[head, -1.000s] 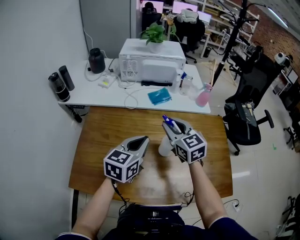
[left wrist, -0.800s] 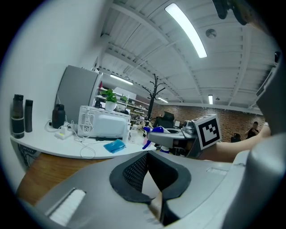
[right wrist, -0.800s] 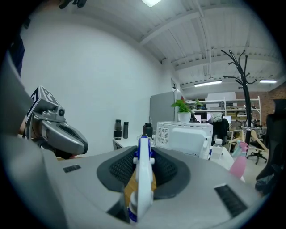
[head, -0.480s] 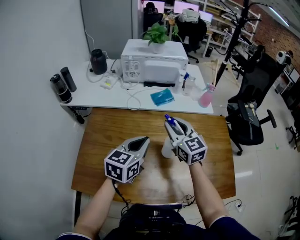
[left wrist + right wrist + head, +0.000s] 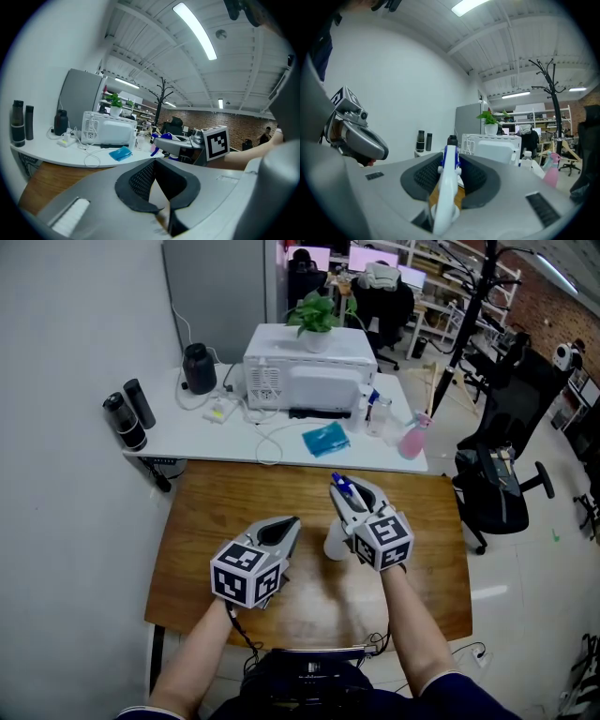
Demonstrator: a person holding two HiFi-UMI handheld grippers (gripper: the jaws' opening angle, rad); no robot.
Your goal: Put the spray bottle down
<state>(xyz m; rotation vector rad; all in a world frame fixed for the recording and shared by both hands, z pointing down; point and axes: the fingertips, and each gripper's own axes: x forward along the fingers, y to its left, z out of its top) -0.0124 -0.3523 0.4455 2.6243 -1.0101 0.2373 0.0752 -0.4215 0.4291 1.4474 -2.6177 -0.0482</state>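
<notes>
A white spray bottle (image 5: 333,540) with a blue nozzle (image 5: 340,485) stands upright over the middle of the wooden table (image 5: 206,512); whether its base touches the wood I cannot tell. My right gripper (image 5: 341,489) is closed around its head, and the jaws are opening a little. In the right gripper view the bottle's white and blue head (image 5: 447,187) still fills the space between the pads of the right gripper (image 5: 450,164). My left gripper (image 5: 284,526) hovers to the bottle's left, shut and empty; in its own view the left gripper (image 5: 164,206) has its pads meeting.
Behind the wooden table is a white desk (image 5: 187,432) with a white appliance (image 5: 309,371), a potted plant (image 5: 315,310), black flasks (image 5: 127,413), a blue cloth (image 5: 325,439) and a pink spray bottle (image 5: 410,437). A black office chair (image 5: 497,493) stands to the right.
</notes>
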